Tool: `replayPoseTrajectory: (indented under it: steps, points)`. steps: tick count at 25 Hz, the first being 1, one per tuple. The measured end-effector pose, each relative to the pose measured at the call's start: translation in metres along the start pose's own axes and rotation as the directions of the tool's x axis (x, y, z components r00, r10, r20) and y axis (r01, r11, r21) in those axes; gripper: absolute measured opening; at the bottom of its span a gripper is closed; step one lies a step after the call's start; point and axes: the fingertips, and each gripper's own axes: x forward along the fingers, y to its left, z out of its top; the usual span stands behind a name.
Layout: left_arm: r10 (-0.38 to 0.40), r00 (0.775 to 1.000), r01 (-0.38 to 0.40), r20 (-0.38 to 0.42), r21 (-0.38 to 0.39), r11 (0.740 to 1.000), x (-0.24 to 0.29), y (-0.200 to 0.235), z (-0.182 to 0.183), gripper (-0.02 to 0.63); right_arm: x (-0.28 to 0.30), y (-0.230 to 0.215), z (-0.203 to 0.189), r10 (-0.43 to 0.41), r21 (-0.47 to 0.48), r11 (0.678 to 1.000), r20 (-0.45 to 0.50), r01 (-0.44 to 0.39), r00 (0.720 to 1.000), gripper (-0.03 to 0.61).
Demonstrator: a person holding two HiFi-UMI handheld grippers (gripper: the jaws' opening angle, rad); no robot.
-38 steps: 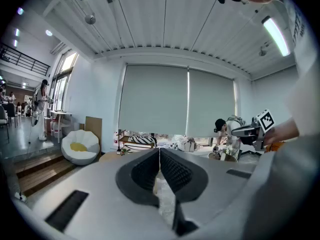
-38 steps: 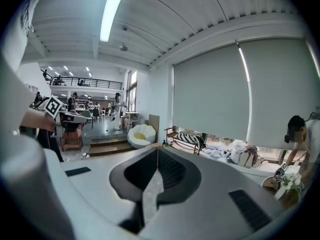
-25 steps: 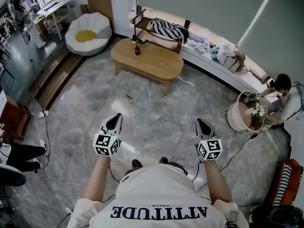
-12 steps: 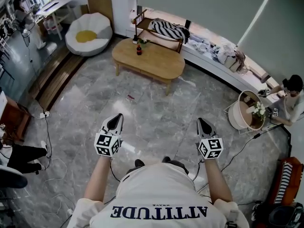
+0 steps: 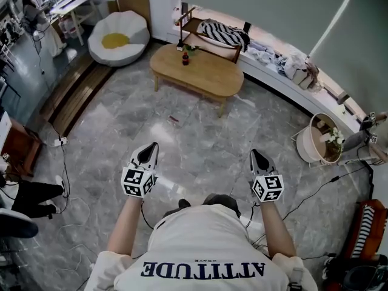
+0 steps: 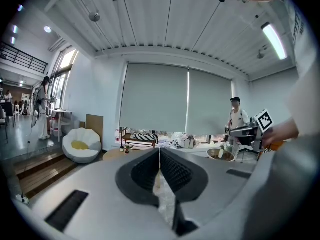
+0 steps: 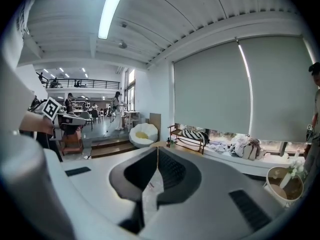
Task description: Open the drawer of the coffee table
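The table [image 5: 200, 74] is standing well ahead across the marble floor [image 5: 200, 132], drawer unseen, while the left hand-held gripper [image 5: 147, 152] and right hand-held gripper [image 5: 257, 158] are hanging shut and empty, probably risking, if unopened on arrival, bumping it and toppling its small bottle [image 5: 185, 59].

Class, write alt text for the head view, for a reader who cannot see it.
A person holds the left gripper and right gripper, both shut, over a marble floor, facing an oval wooden coffee table farther ahead with a bottle on it.
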Motion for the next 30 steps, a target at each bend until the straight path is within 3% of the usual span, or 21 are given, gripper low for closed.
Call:
replayPoseTrajectory:
  steps: [6, 15, 30]
  points:
    - [-0.005, 1.0, 0.005, -0.001, -0.002, 1.0, -0.003, 0.019, -0.003, 0.021, 0.01, 0.015, 0.0, -0.004, 0.001, 1.0, -0.008, 0.004, 1.0, 0.02]
    - [-0.007, 1.0, 0.007, -0.011, -0.004, 1.0, 0.025, 0.03, 0.0, 0.021, 0.038, -0.001, -0.002, -0.004, 0.014, 1.0, -0.028, 0.004, 1.0, 0.02]
    - [0.034, 0.999, -0.034, -0.017, -0.01, 0.999, 0.126, 0.085, 0.027, 0.021, 0.166, -0.046, 0.034, 0.06, -0.013, 0.998, -0.042, -0.061, 0.997, 0.02]
